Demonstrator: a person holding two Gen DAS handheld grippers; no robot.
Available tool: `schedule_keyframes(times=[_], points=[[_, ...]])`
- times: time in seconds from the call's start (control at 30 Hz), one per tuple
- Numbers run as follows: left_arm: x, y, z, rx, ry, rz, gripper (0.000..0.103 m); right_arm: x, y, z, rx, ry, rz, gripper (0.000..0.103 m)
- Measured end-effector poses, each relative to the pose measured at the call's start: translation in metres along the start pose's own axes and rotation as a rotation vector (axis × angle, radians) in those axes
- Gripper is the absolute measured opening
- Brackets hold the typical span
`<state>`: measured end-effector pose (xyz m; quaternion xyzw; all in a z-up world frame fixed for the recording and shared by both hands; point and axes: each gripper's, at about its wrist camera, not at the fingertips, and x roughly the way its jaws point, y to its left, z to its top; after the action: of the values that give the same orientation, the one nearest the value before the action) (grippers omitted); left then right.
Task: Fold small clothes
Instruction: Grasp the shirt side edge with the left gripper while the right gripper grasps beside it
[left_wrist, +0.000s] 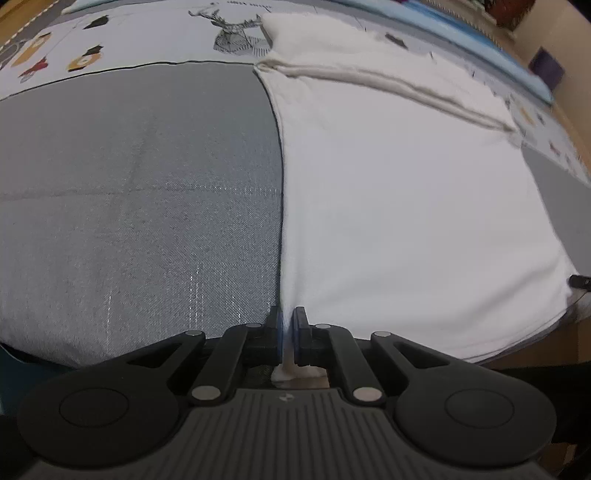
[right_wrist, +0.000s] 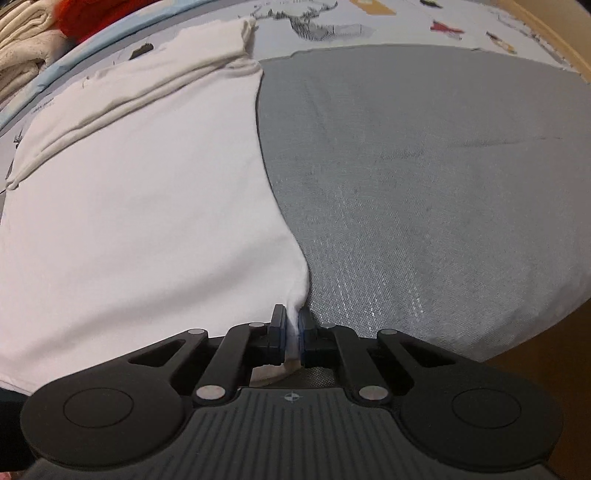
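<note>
A white garment (left_wrist: 406, 206) lies flat on a grey cloth (left_wrist: 140, 206), with a folded band across its far end. My left gripper (left_wrist: 287, 321) is shut on the garment's near left corner, and white fabric is pinched between its blue pads. In the right wrist view the same white garment (right_wrist: 140, 206) fills the left half. My right gripper (right_wrist: 293, 325) is shut on its near right corner, with cloth bunched between the pads. The other gripper's black tip (left_wrist: 580, 282) shows at the garment's right edge in the left wrist view.
The grey cloth (right_wrist: 424, 177) lies on a pale printed sheet with a deer drawing (left_wrist: 236, 33). A light blue strip (left_wrist: 480, 40) runs along the far side. Folded cream clothes (right_wrist: 22, 37) and something red (right_wrist: 88, 14) are stacked at the far left of the right wrist view.
</note>
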<state>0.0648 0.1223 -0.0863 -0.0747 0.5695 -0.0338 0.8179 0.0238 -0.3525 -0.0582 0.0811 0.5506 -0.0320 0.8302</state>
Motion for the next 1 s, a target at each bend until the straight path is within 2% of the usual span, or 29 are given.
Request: schedule_keyframes(times=[0.07,0.17,0.33,0.4,0.43,0.47,0.6,0.7,0.8,1.0], points=[[0.0,0.003,-0.001,-0.022,0.012,-0.017,0.007,-0.007,-0.006,-0.001,0.025,-0.017,0.017,0.006],[0.01,0.004,-0.003,-0.023,0.058,-0.022,0.011,0.004,-0.011,0.001,0.048,0.034,-0.013,0.013],[0.012,0.006,0.002,-0.044,0.048,-0.027,0.011,0.01,-0.002,0.0,0.001,0.055,-0.031,0.017],[0.011,0.006,0.001,-0.039,0.041,-0.02,0.006,0.01,0.0,0.001,-0.021,0.056,-0.032,0.017],[0.009,0.006,0.001,-0.034,0.035,-0.017,0.006,0.009,0.0,0.0,-0.03,0.055,-0.027,0.008],[0.007,0.006,0.002,-0.035,0.026,-0.018,0.005,0.011,0.0,0.003,-0.03,0.048,-0.013,0.007],[-0.007,0.015,0.004,-0.078,-0.009,-0.053,0.005,-0.003,-0.007,0.007,0.033,-0.006,0.05,0.006],[-0.004,0.025,0.001,-0.119,0.023,-0.078,0.006,-0.003,-0.01,0.006,0.071,0.009,0.078,0.006],[0.007,0.023,0.0,-0.13,0.072,-0.08,0.007,0.008,-0.013,0.003,0.072,0.064,0.032,0.012],[0.01,0.02,0.001,-0.115,0.069,-0.073,0.008,0.014,-0.011,0.002,0.059,0.083,0.013,0.012]])
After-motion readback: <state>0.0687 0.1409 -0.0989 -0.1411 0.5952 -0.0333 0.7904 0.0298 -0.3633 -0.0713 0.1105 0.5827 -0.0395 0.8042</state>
